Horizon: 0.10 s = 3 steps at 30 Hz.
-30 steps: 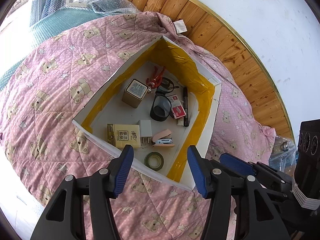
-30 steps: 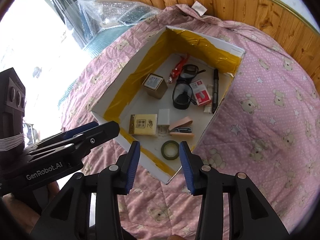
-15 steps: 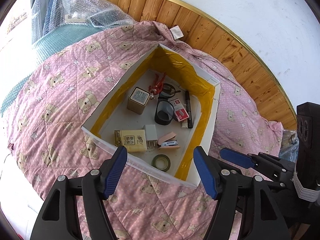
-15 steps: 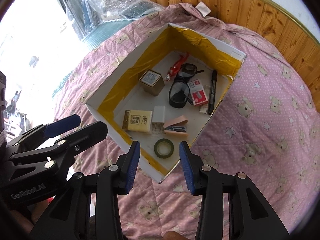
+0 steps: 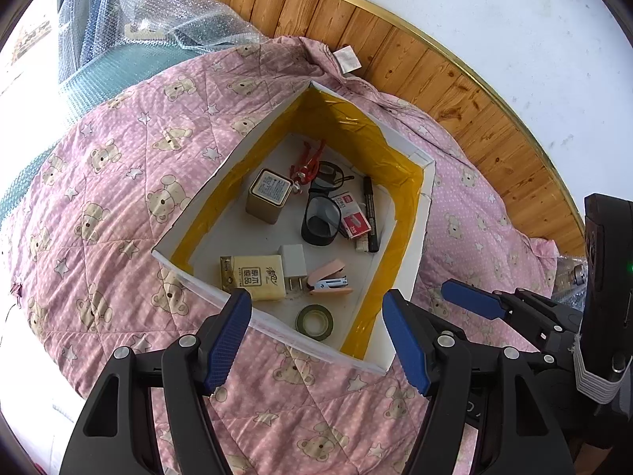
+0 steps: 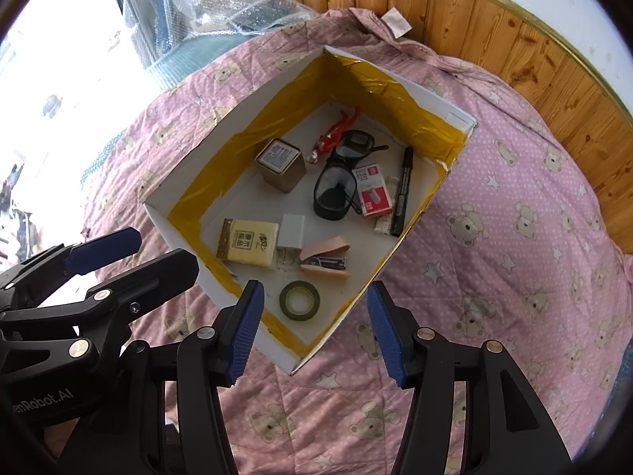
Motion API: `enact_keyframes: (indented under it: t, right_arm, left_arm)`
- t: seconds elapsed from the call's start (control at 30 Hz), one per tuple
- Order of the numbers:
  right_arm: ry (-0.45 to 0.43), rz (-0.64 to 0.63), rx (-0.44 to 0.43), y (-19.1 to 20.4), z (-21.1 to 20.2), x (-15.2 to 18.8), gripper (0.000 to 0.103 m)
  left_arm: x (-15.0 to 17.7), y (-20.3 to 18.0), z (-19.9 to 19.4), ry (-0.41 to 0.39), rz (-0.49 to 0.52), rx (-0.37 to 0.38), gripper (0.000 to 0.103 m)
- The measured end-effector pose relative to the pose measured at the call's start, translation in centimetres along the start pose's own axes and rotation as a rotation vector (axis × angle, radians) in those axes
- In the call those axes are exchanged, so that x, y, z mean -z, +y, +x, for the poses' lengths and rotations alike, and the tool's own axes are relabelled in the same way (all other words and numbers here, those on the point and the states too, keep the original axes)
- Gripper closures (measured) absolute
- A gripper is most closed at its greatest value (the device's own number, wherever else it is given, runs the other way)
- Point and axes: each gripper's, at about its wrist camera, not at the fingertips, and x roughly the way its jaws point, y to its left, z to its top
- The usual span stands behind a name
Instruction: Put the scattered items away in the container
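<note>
Left hand-held gripper (image 5: 316,336): you hold it released, its blue pads spread wide with nothing between them, hovering above the near edge of the container
Right hand-held gripper (image 6: 314,330): also released and empty, jaws apart, poised over the container's near corner; you can see it from the left wrist view at the right edge too
Container (image 5: 423,213): a white box lined with yellow tape, resting on the pink bear-print quilt (image 5: 99,182) of the bed
Tape roll (image 5: 313,316): lies flat inside the container, nearest its front wall
Stapler (image 5: 330,277): pink, just behind the tape roll, beside the white charger plug (image 5: 292,261)
Tissue pack (image 5: 253,277): yellow, touching the plug, toward the container's left front corner
Tin (image 5: 269,196): small square one, standing near the container's middle-left
Safety glasses (image 5: 320,217): dark lenses, at the container's centre, overlapping the staple box (image 5: 354,217)
Marker (image 5: 371,213): black, lying along the container's right wall
Red tool (image 5: 306,164): toward the container's far corner; you cannot tell what it is
Quilt around the container: no loose items visible on it
</note>
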Motion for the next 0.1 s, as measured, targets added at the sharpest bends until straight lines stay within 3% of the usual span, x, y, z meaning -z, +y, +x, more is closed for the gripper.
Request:
enact_keyframes:
  t: [0.1]
  right_arm:
    - [0.006, 0.001, 0.006, -0.15, 0.25, -0.15, 0.045]
  left_arm:
    - [-0.12, -0.04, 0.27, 0.006, -0.001, -0.001, 0.033]
